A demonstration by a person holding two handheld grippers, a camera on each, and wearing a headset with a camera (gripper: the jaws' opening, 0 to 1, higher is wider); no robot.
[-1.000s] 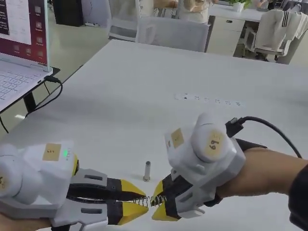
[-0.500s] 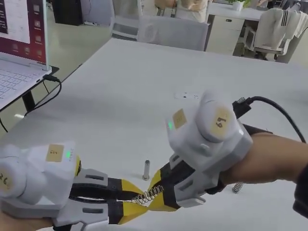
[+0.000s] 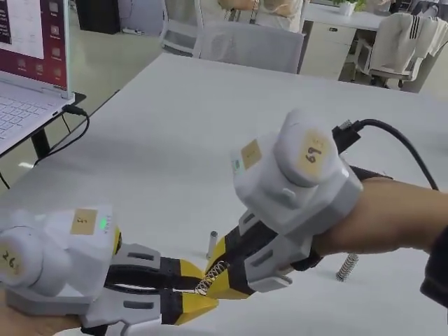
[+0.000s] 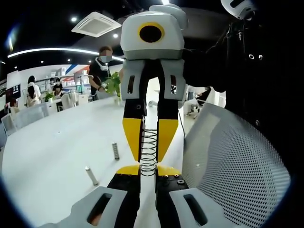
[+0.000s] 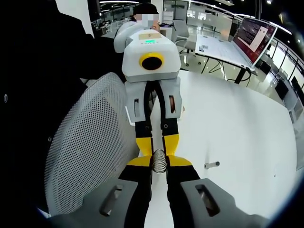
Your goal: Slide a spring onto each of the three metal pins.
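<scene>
L gripper (image 3: 203, 290) & R gripper (image 3: 218, 273) fingers both pinch one spring (image 4: 148, 147); pin (image 3: 212, 243) just behind, table (image 3: 175, 140) open beyond.

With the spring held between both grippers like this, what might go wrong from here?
The spring is pinched between the left gripper and the right gripper; it may pop free or kink. The upright pin stands just beyond them and could be knocked over. The spare spring lies by the forearm and might get swept off.
</scene>
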